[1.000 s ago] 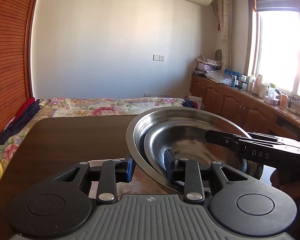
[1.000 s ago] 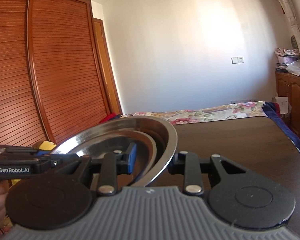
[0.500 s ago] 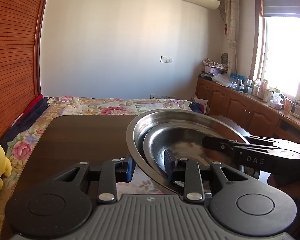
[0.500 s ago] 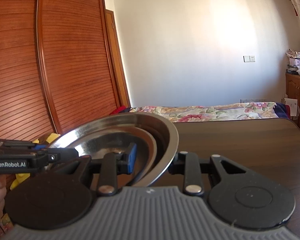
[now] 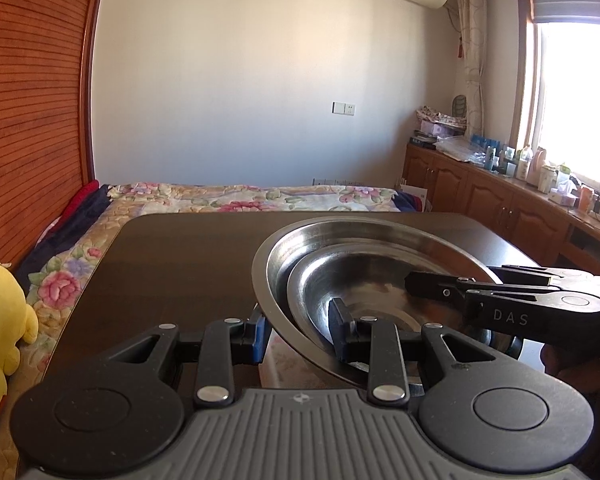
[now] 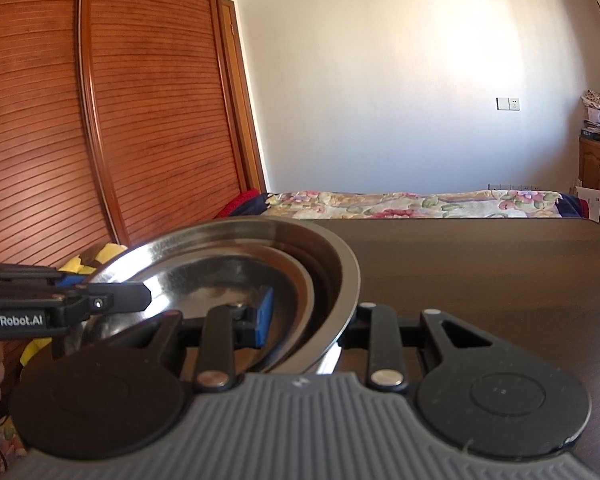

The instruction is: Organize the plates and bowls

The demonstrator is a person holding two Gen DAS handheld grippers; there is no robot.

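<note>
Two nested stainless steel bowls are held in the air above the dark table (image 5: 172, 264): a large outer bowl (image 5: 340, 232) with a smaller bowl (image 5: 364, 284) inside it. My left gripper (image 5: 298, 334) is shut on the stack's left rim. My right gripper (image 6: 308, 322) is shut on the stack's right rim (image 6: 340, 264). Each gripper shows in the other's view, the right one from the right (image 5: 500, 292) and the left one from the left (image 6: 80, 304).
A bed with a floral cover (image 5: 240, 196) lies beyond the table. A wooden slatted wardrobe (image 6: 100, 120) stands at left, a yellow plush toy (image 5: 0, 320) beside the table. Wooden cabinets with bottles (image 5: 520, 196) run under the window at right.
Both grippers have dropped lower and closer to the table with the bowl stack still held between them; more of the tabletop is in view.
</note>
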